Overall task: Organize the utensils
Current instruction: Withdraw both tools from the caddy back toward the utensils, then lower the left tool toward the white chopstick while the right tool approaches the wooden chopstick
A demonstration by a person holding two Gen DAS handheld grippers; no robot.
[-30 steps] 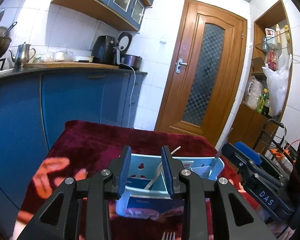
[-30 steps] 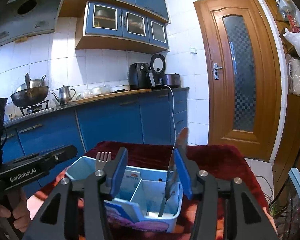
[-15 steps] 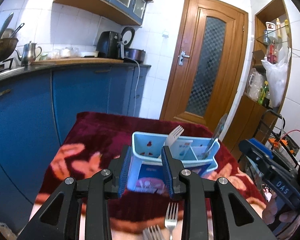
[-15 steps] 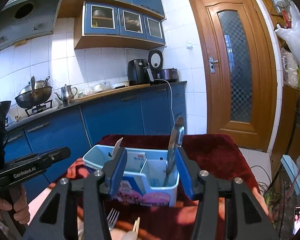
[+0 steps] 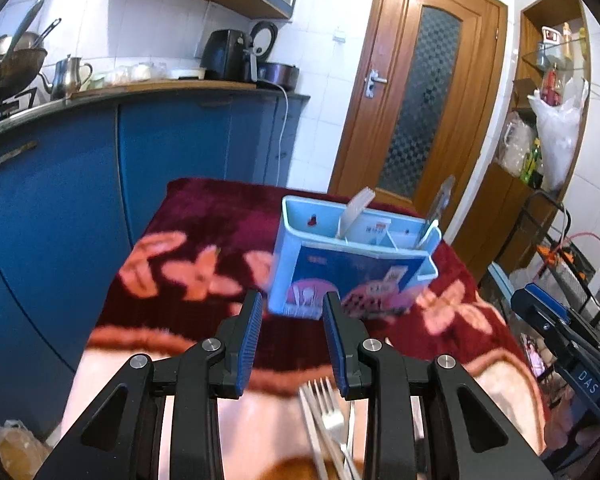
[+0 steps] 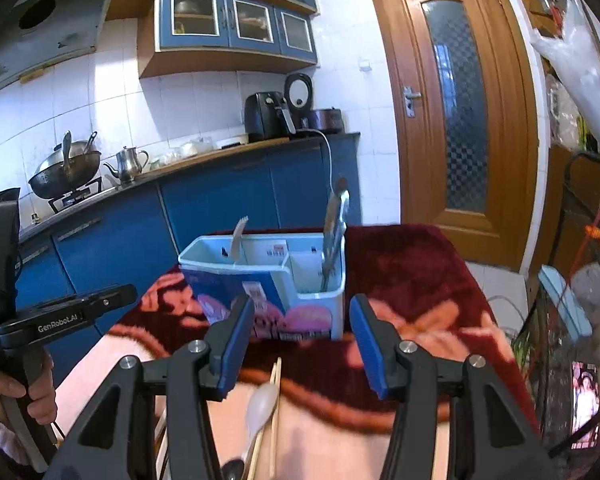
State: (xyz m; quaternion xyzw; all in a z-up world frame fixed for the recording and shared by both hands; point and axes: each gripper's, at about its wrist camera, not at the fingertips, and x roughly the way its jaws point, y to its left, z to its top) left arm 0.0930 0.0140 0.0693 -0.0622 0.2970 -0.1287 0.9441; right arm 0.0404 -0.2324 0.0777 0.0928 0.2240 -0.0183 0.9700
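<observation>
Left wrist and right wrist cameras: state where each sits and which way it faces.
Left wrist: on the left gripper, looking along its open fingers at the blue caddy, forks below; right gripper at the edge.
Right wrist: on the right gripper, open, facing the caddy, spoon and chopsticks; left hand shows.
Shared: caddy, door.

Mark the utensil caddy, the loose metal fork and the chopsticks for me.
utensil caddy (image 6: 320, 308): right wrist view, front wall near its right corner.
metal fork (image 5: 327, 411): left wrist view, base of the tines.
chopsticks (image 6: 275, 408): right wrist view, mid-shaft.
</observation>
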